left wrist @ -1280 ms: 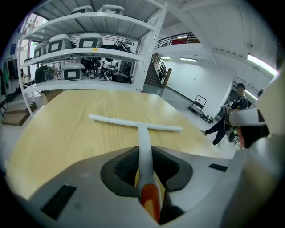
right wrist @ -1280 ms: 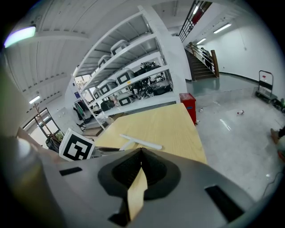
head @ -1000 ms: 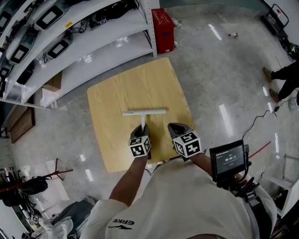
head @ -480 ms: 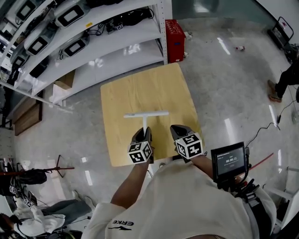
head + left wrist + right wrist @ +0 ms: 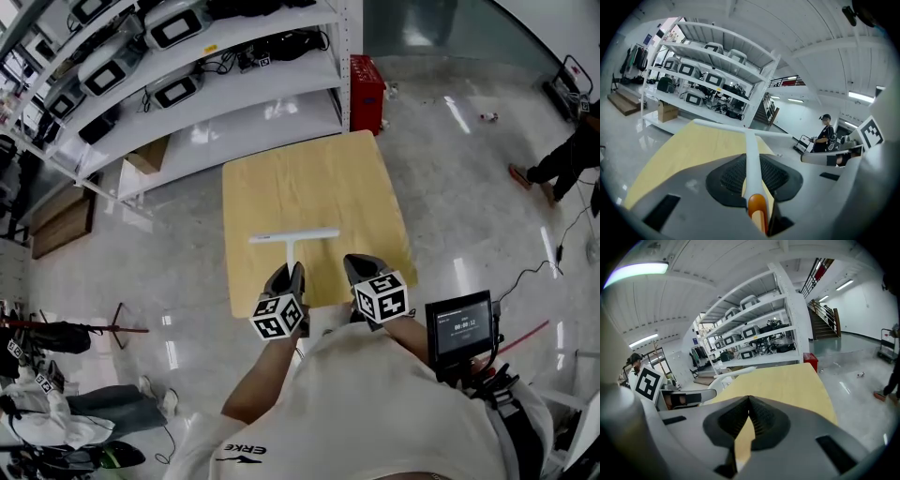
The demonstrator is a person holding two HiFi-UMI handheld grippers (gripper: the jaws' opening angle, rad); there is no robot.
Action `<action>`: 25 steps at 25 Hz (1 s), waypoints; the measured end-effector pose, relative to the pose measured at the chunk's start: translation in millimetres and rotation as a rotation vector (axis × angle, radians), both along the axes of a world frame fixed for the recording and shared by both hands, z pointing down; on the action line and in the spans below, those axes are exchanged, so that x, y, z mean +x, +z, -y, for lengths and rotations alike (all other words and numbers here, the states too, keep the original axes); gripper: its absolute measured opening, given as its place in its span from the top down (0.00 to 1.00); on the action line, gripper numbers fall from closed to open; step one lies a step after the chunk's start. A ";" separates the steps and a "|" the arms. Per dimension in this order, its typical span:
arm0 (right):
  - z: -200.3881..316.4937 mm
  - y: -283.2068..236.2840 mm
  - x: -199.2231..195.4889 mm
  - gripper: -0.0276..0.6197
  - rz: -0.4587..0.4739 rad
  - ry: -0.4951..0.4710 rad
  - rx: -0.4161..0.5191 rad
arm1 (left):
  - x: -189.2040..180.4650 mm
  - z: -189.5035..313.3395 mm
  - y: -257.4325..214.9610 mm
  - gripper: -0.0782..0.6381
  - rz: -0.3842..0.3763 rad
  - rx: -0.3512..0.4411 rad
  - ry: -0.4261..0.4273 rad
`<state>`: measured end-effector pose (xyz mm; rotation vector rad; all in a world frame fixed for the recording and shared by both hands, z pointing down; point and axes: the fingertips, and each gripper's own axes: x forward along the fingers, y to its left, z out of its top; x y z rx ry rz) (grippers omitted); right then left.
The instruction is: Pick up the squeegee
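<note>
White T-shaped squeegee [image 5: 292, 236] gripped by left claw [image 5: 288, 275]; right claw [image 5: 361, 266] clenched empty

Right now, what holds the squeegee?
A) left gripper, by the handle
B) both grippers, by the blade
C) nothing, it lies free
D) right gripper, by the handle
A: in the left gripper view, the left gripper has its jaws closed on the squeegee handle. The right gripper has nothing between its jaws.
</note>
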<state>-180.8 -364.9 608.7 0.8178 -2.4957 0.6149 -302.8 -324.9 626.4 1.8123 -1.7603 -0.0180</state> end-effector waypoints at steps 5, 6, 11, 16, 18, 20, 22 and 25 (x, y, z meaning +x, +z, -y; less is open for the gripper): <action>-36.6 -17.2 -3.2 0.95 -0.008 0.007 0.010 | -4.5 -38.6 -17.8 0.78 -0.033 0.014 -0.002; -61.7 -25.1 -1.6 0.95 -0.012 0.016 0.014 | -3.4 -62.3 -24.9 0.78 -0.039 0.018 0.007; -119.9 -29.3 13.1 0.95 -0.029 0.055 0.023 | 8.6 -118.0 -28.5 0.78 -0.066 0.034 0.041; -130.5 -23.9 15.2 0.95 -0.040 0.051 0.023 | 10.2 -130.3 -24.5 0.78 -0.075 0.036 0.040; -147.8 -31.9 18.2 0.95 -0.038 0.045 0.029 | 14.0 -149.1 -32.0 0.78 -0.074 0.039 0.038; -162.0 -39.5 19.5 0.95 -0.034 0.037 0.037 | 15.9 -165.0 -39.3 0.78 -0.069 0.047 0.034; -168.2 -45.4 16.3 0.95 -0.030 0.029 0.043 | 12.9 -173.0 -45.2 0.78 -0.066 0.052 0.024; -170.8 -53.0 13.2 0.95 -0.025 0.019 0.046 | 10.8 -178.5 -53.1 0.78 -0.070 0.056 0.008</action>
